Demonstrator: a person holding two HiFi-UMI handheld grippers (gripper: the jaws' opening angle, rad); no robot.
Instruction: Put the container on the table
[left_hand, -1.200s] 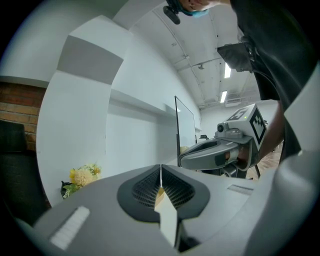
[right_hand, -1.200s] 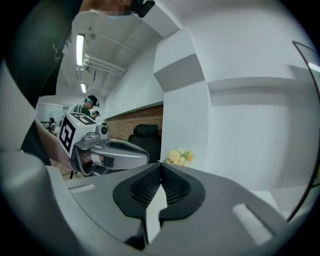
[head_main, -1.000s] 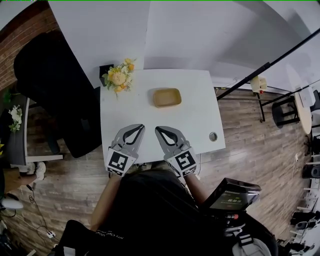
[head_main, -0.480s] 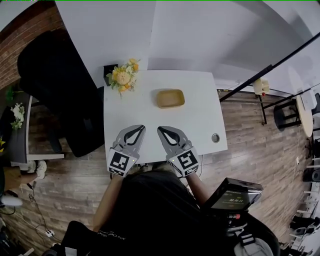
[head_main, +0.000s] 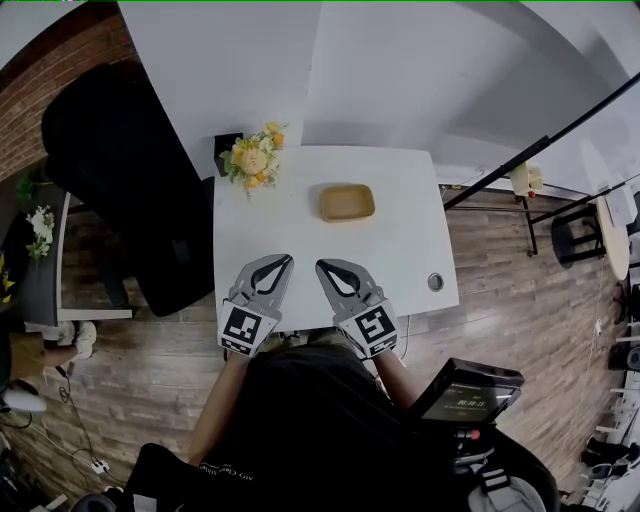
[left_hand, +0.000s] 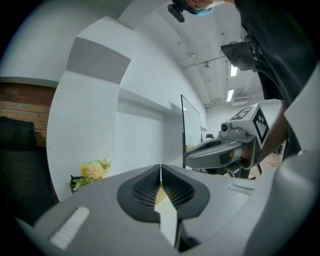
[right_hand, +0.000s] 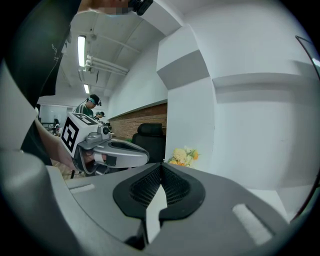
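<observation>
Tan container (head_main: 346, 202) sat on the white table (head_main: 400, 250); left gripper (head_main: 286, 260) and right gripper (head_main: 322, 267), jaws together and empty, hovered nearby; placement judged complete, only withdrawal remained.

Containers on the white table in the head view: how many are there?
1. A shallow tan container sits on the far half of the white table, to the right of the yellow flower bouquet. No other appears hidden.

The container (head_main: 347, 202) sits on the table (head_main: 400, 250), right of the flowers (head_main: 252, 160).
</observation>
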